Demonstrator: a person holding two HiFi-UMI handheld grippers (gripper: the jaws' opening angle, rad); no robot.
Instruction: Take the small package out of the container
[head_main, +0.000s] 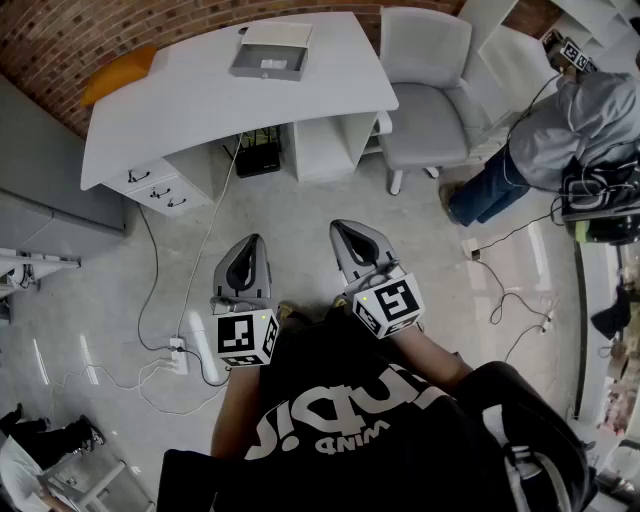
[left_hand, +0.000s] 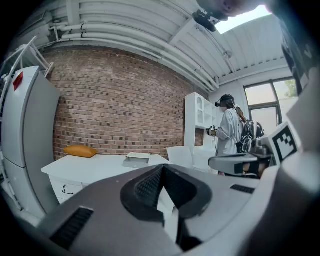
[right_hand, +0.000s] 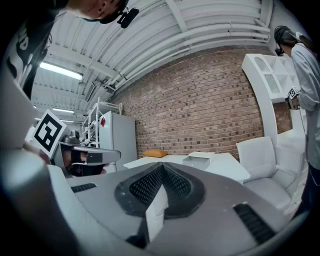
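Grey container flat on white desk at upper centre of head view, long axis roughly left-right across frame, small package inside not discernible, left gripper and right gripper at lower centre, well apart from it, both jaws pressed together, empty.

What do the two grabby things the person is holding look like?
The left hand-held gripper and the right hand-held gripper are smooth grey shells that narrow to a point, each with a dark, textured hollow. At the back, each has a white cube with black square markers. The person wears a black top with white lettering.
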